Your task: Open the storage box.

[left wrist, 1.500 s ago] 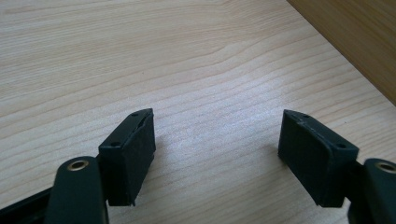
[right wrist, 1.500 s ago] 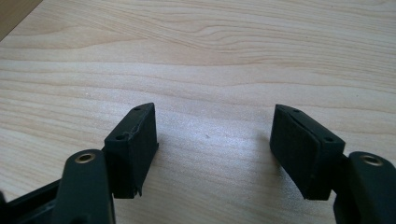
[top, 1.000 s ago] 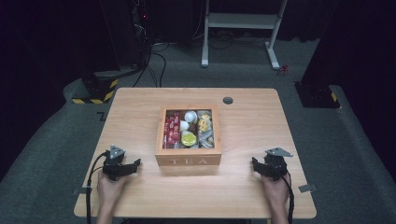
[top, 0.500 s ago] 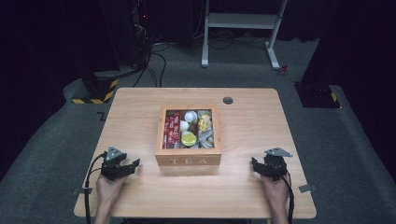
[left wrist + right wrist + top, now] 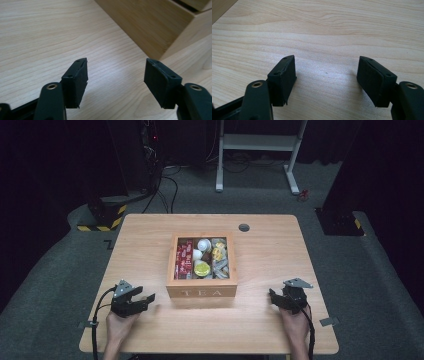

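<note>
A wooden box (image 5: 201,292) marked TEA stands open in the middle of the table, holding red packets (image 5: 184,257), white capsules (image 5: 203,244), a yellow round piece (image 5: 202,268) and pale sachets (image 5: 220,258). My left gripper (image 5: 146,299) lies near the front left, pointing at the box's front left corner (image 5: 150,27). It is open (image 5: 116,72); its jaws have just been closing a little, with bare tabletop between them. My right gripper (image 5: 273,298) rests at the front right, open (image 5: 327,70) over bare wood, with the box edge (image 5: 219,5) off to one side.
A round cable hole (image 5: 244,227) sits in the table behind the box. Beyond the table's far edge on the dark floor are a white desk frame (image 5: 260,142), cables, and a yellow-and-black striped base (image 5: 102,217) at the left.
The left hand has shifted only slightly and its jaws look a touch narrower. The right hand and the box have not moved.
</note>
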Demonstrator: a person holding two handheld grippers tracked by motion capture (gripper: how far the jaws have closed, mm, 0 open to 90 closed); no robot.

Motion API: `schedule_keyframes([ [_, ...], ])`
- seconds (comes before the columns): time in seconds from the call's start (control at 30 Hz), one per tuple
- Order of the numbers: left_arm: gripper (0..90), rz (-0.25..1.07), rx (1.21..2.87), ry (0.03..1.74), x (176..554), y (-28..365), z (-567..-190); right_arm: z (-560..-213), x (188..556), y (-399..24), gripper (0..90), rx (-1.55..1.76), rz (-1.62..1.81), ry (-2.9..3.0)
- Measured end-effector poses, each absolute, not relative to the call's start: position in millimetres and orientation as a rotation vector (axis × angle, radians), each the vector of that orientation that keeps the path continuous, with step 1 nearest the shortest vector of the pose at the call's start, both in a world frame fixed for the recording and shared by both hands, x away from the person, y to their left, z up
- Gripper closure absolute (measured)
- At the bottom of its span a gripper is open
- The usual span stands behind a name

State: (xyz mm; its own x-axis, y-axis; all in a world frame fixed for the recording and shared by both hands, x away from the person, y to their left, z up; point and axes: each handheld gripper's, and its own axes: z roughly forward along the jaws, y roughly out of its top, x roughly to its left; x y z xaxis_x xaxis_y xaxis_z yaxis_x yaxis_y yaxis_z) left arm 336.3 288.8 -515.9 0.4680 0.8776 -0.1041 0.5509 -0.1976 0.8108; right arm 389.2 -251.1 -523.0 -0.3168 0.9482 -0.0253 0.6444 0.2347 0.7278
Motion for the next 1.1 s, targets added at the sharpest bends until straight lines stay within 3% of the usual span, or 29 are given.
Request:
schedule_keyframes([
  [0.33, 50.7, 0.454, 1.902, 1.126, 330.2, 280.2, -515.6, -523.1, 389.5, -251.4, 31.6, 1.453, 0.865, 2.047],
  [1.1, 68.1, 0.378, 1.980, 0.965, 323.3, 248.1, -511.4, -523.1, 389.6, -251.4, 31.6, 1.452, 0.865, 2.047],
])
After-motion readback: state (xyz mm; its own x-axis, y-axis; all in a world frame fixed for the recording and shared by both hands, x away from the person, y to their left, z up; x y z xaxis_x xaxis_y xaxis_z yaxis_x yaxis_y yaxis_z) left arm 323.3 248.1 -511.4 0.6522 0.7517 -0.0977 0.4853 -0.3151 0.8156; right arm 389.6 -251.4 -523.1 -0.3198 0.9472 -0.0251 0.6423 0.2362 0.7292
